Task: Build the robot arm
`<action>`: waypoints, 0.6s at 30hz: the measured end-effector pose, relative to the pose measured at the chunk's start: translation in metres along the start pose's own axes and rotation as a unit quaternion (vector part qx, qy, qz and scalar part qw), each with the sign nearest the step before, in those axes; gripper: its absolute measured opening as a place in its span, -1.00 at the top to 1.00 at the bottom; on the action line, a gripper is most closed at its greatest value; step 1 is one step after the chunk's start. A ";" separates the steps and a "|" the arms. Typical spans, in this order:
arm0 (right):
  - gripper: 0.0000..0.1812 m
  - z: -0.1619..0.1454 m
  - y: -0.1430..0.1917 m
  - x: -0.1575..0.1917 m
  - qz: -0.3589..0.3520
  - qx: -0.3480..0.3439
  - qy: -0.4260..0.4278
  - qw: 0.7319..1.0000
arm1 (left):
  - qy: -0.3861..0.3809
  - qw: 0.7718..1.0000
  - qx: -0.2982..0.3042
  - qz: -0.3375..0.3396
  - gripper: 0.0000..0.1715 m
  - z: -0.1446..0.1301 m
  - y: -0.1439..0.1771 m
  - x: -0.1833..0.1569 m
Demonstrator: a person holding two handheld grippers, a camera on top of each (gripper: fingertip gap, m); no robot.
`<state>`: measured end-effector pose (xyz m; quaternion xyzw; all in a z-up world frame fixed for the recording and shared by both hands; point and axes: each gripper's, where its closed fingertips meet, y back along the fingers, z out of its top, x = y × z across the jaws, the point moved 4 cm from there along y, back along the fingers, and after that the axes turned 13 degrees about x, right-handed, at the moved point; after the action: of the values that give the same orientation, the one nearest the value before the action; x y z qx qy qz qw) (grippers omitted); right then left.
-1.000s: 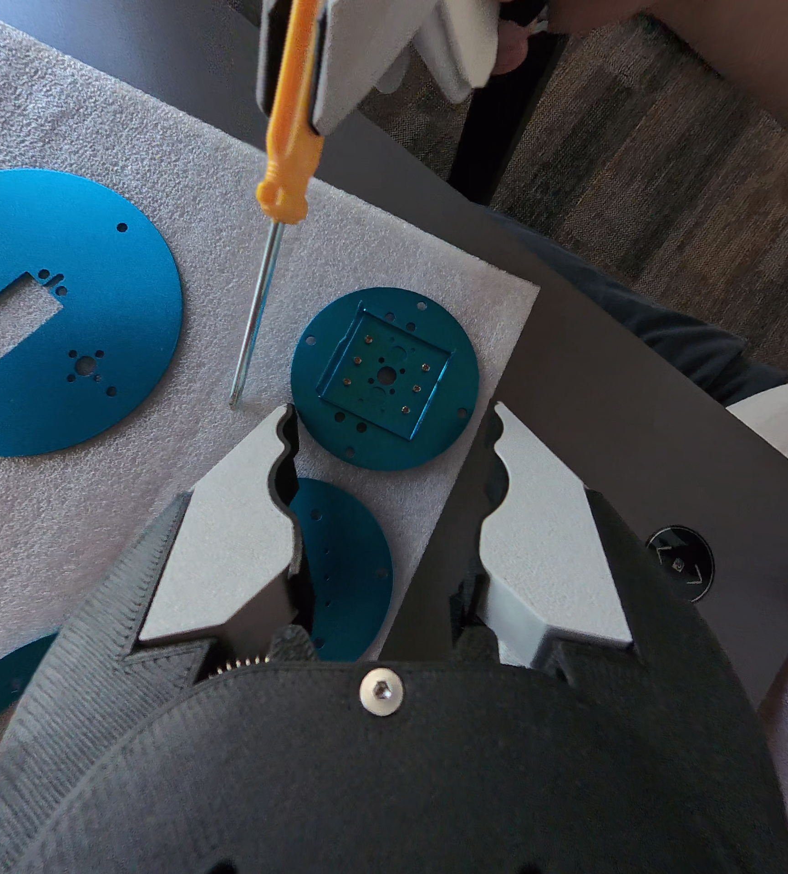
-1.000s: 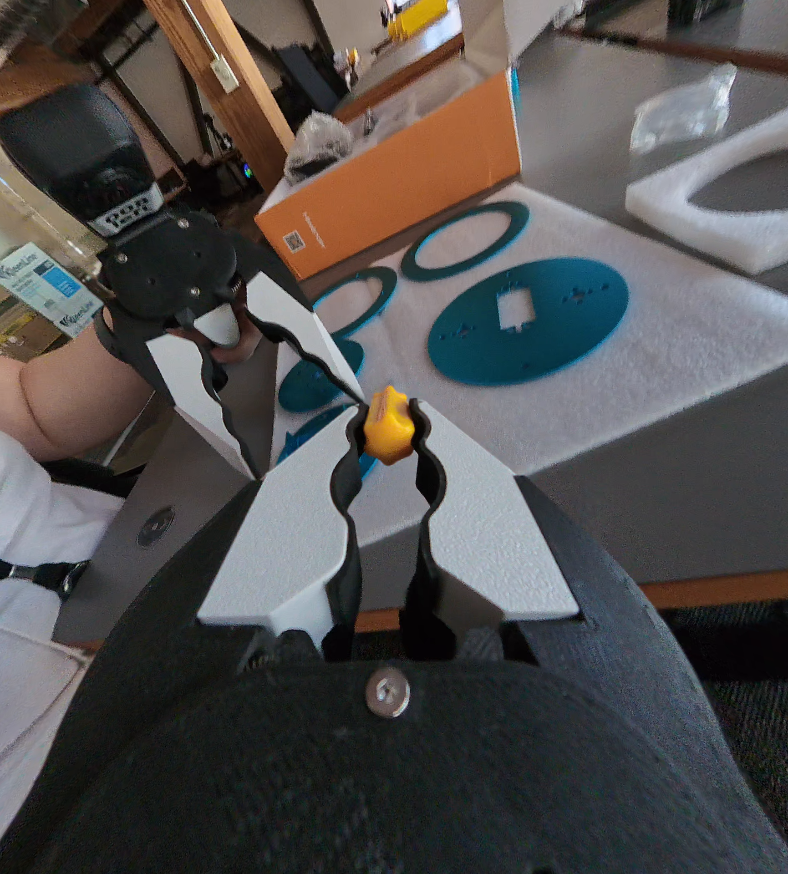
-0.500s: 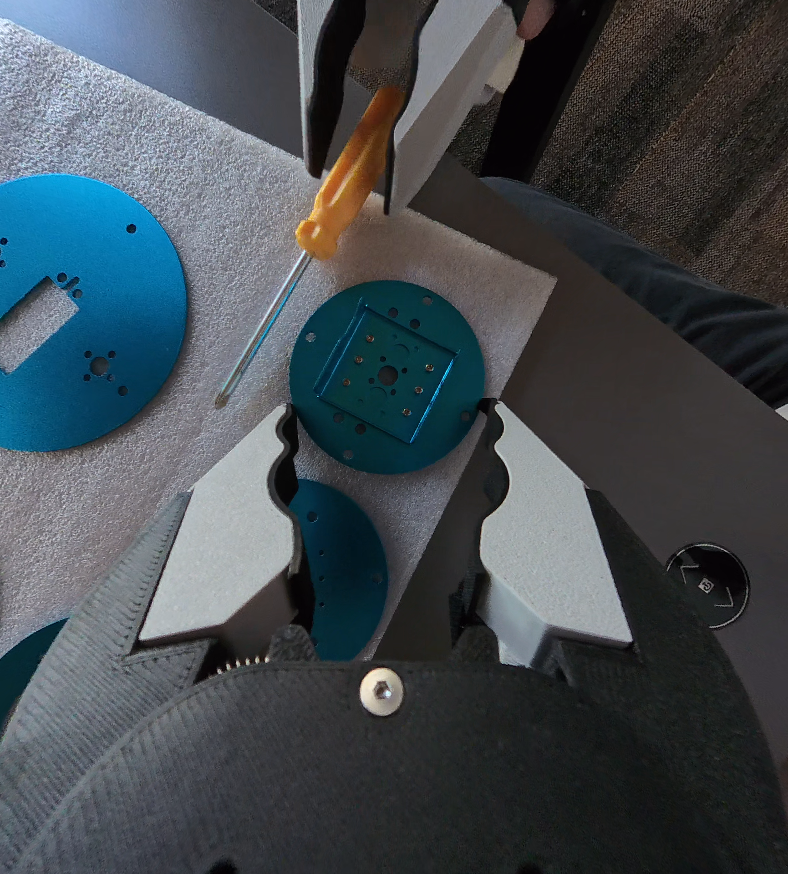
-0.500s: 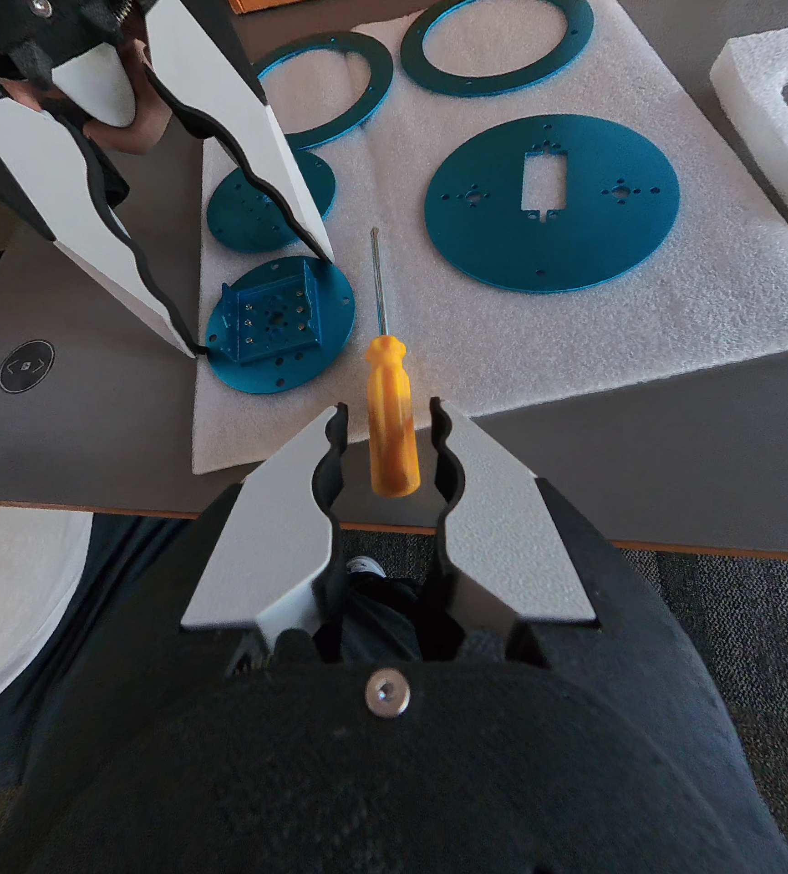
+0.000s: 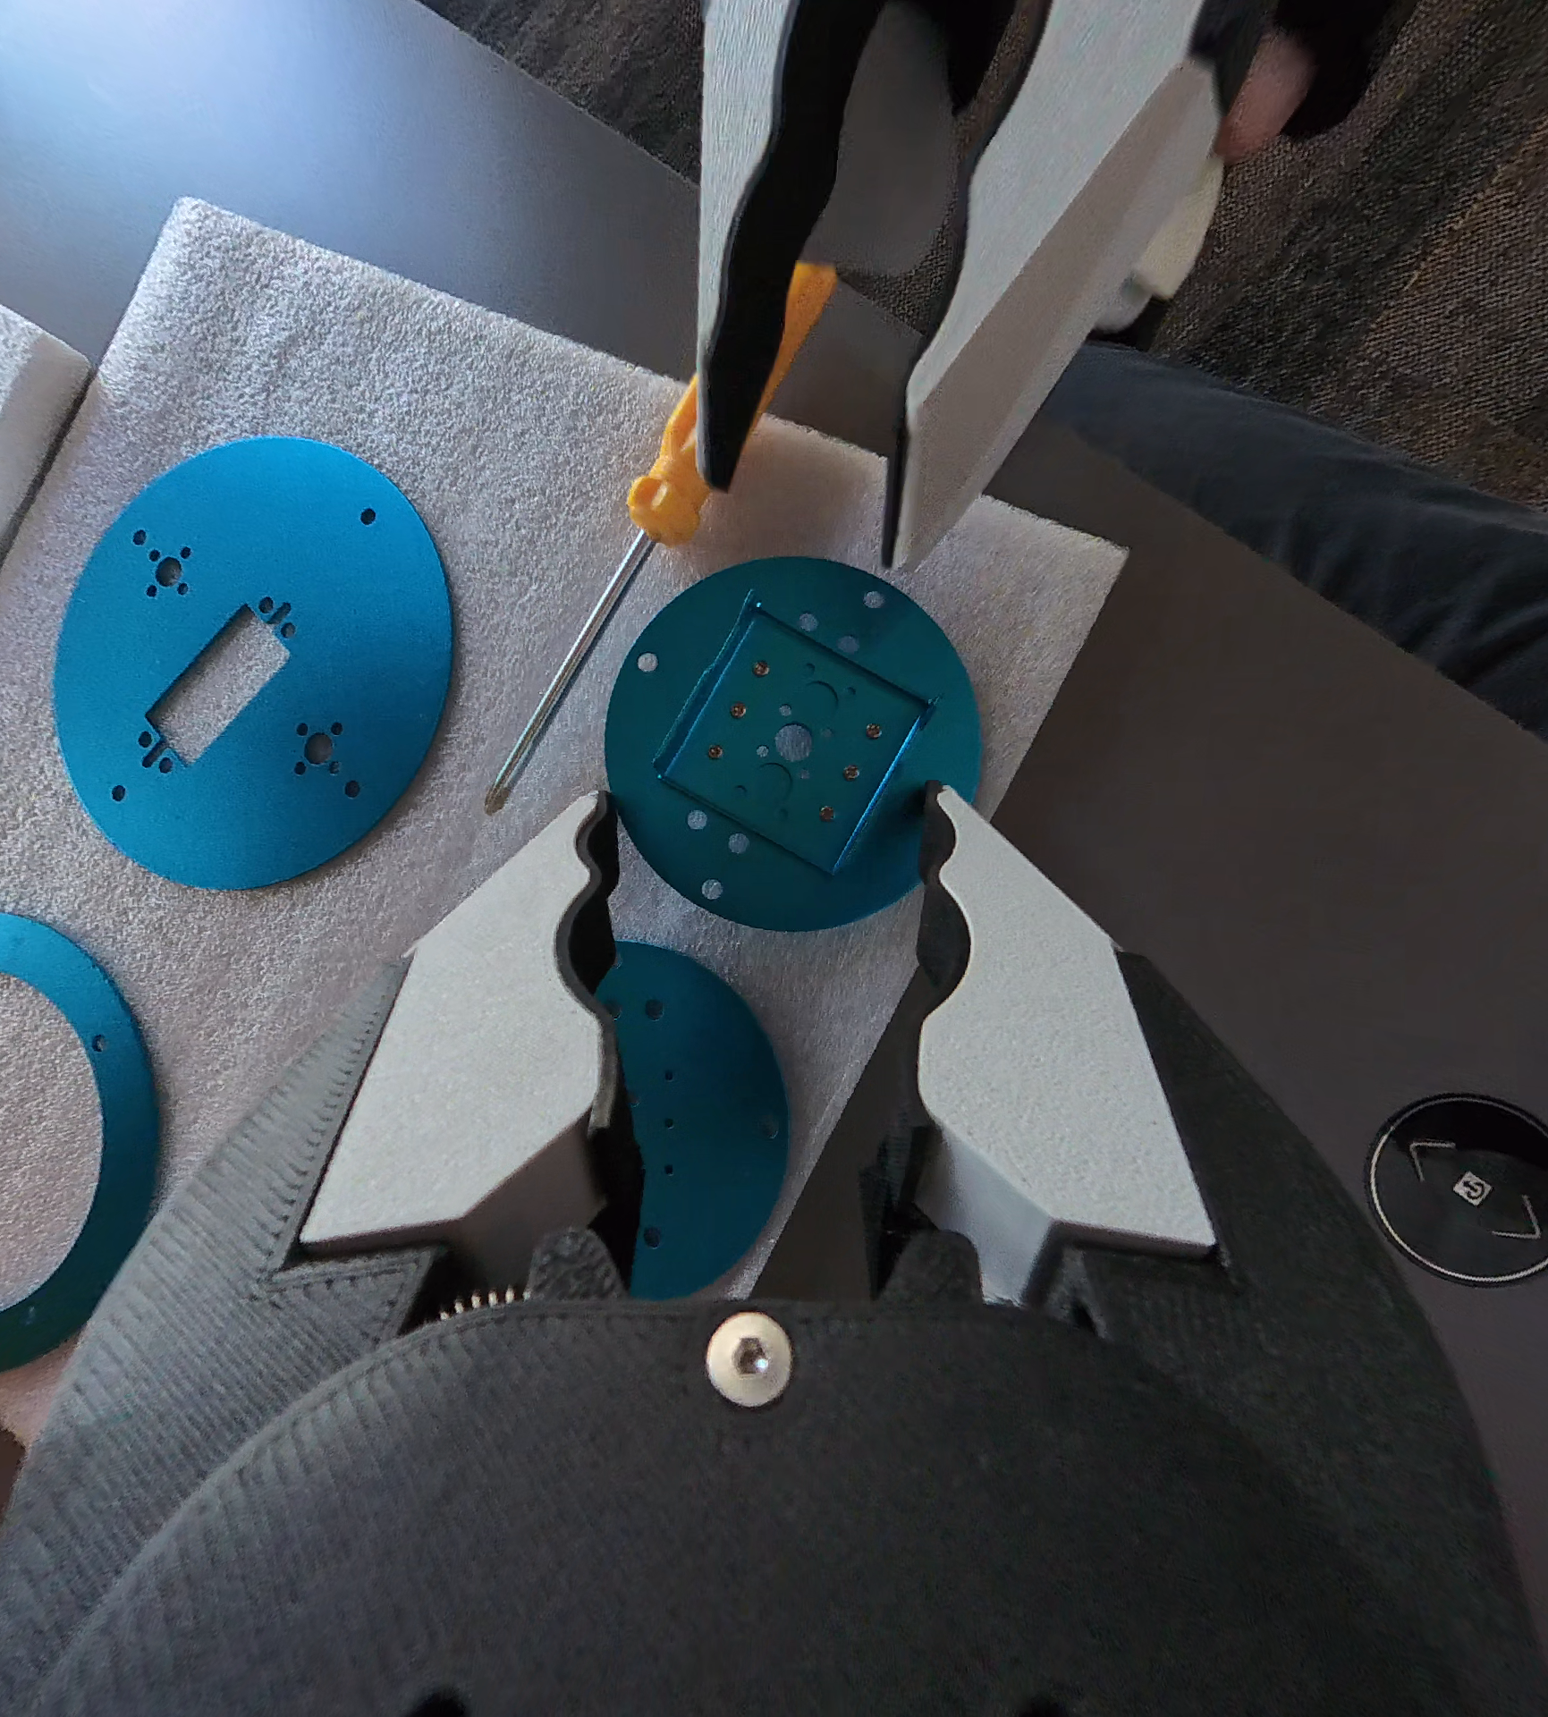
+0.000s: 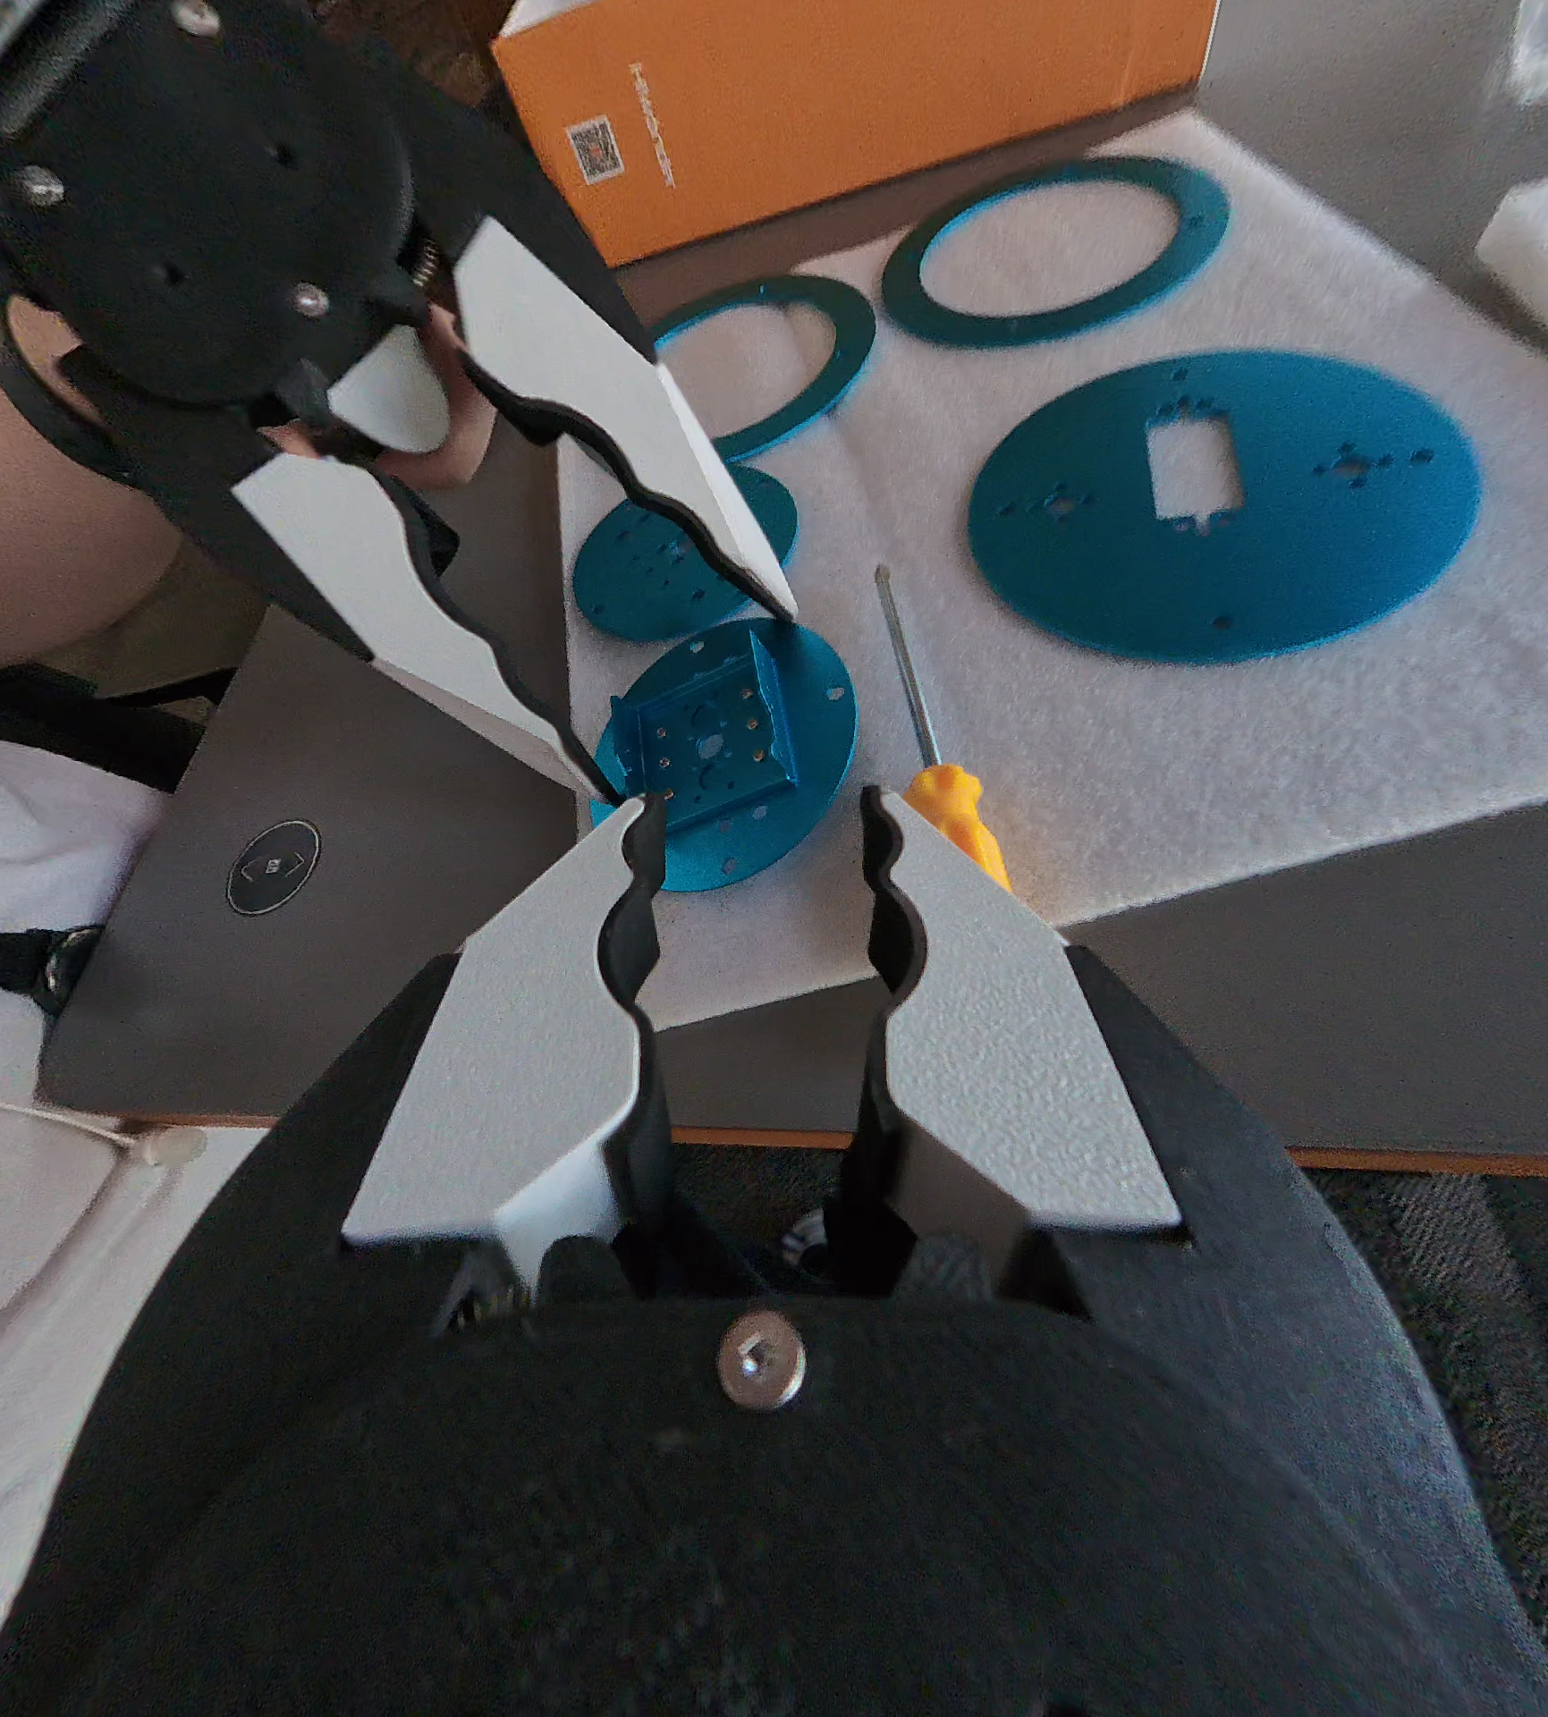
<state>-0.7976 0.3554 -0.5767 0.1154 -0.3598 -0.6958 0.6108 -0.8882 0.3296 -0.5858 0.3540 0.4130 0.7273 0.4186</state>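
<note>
While both grippers hang parted and empty, the left gripper [image 5: 765,799] straddles the near rim of the bracket disc [image 5: 793,743]; the right gripper [image 6: 756,804] hovers opposite, screwdriver [image 6: 956,822] lying just beside its right finger.

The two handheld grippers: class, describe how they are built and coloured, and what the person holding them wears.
Both the left gripper and the right gripper have a rounded black ribbed body with a silver hex screw at its centre. Each carries two pale grey wedge-shaped fingers lined with wavy black pads. A small spring shows at the base of the left one. The person wears a white top and a black strap.
</note>
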 end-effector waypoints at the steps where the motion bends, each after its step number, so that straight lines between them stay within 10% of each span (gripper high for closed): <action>1: 0.54 0.000 -0.004 -0.001 0.004 0.009 -0.013 1.000 | -0.002 1.000 -0.003 0.004 0.25 0.000 0.000 -0.001; 10: 0.61 0.001 -0.010 -0.005 0.007 0.044 -0.065 0.997 | 0.001 0.998 -0.037 0.045 0.27 0.000 0.001 -0.002; 18: 0.49 -0.011 -0.011 0.002 -0.008 0.068 -0.068 0.995 | 0.020 0.995 -0.001 -0.099 -0.06 -0.002 -0.011 0.009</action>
<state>-0.8000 0.3490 -0.5913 0.1117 -0.4463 -0.6807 0.5701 -0.8901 0.3400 -0.5956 0.2961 0.4533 0.6895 0.4810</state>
